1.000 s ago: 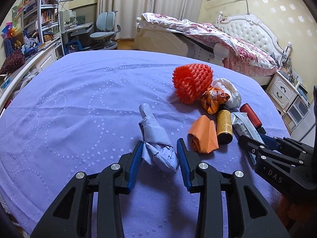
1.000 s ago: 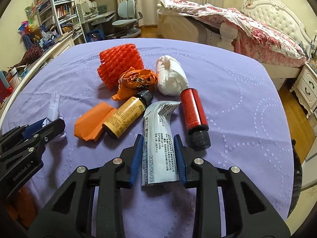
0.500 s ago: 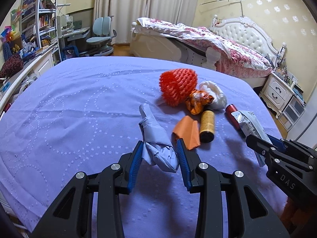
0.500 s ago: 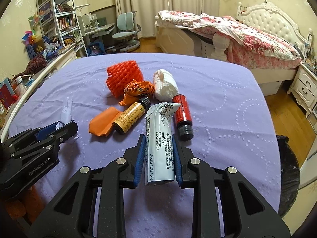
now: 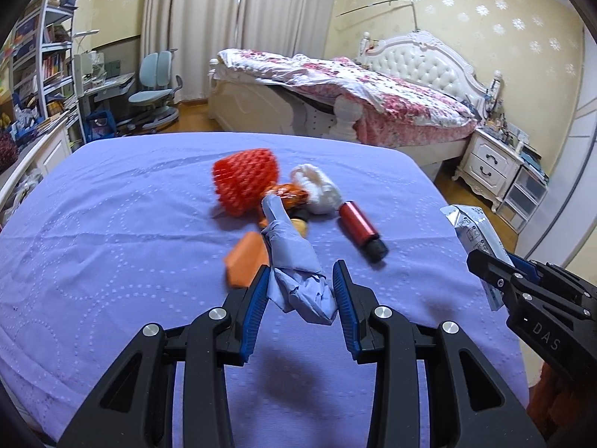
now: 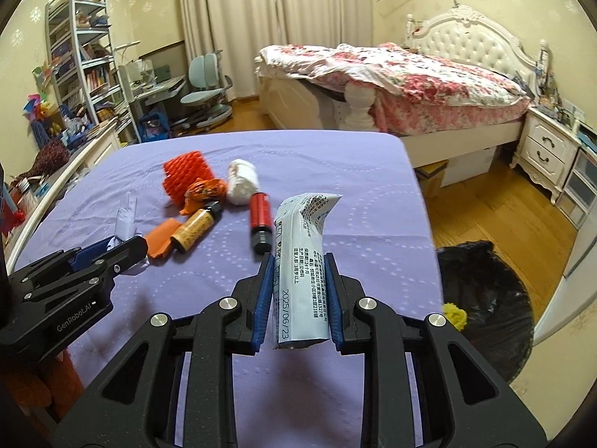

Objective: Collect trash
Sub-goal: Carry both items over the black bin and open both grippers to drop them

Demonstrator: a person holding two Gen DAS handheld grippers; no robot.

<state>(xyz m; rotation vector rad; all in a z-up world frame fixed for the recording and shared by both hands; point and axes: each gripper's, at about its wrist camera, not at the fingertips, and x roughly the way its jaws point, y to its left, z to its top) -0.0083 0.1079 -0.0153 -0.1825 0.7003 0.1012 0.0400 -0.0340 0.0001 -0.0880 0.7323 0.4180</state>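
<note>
My left gripper (image 5: 300, 291) is shut on a crumpled pale blue paper (image 5: 294, 261) and holds it above the purple table (image 5: 112, 246). My right gripper (image 6: 298, 291) is shut on a white printed packet (image 6: 300, 261), also lifted; the packet also shows at the right of the left wrist view (image 5: 474, 231). On the table lie an orange foam net (image 6: 184, 177), an orange wrapper (image 6: 205, 190), a white wad (image 6: 242, 183), a red bottle (image 6: 260, 216), a yellow bottle (image 6: 194, 229) and an orange paper piece (image 6: 160, 240).
A bin lined with a black bag (image 6: 485, 298) stands on the wooden floor right of the table, with a yellow thing (image 6: 455, 313) at its near rim. A bed (image 6: 391, 74) and a nightstand (image 6: 544, 149) lie beyond. Shelves (image 6: 86, 67) and a desk chair (image 6: 203, 86) stand at the left.
Both grippers have risen and drawn back from the table with their items. The left one carried the blue paper to the right; the black-lined bin has come into the right wrist view.
</note>
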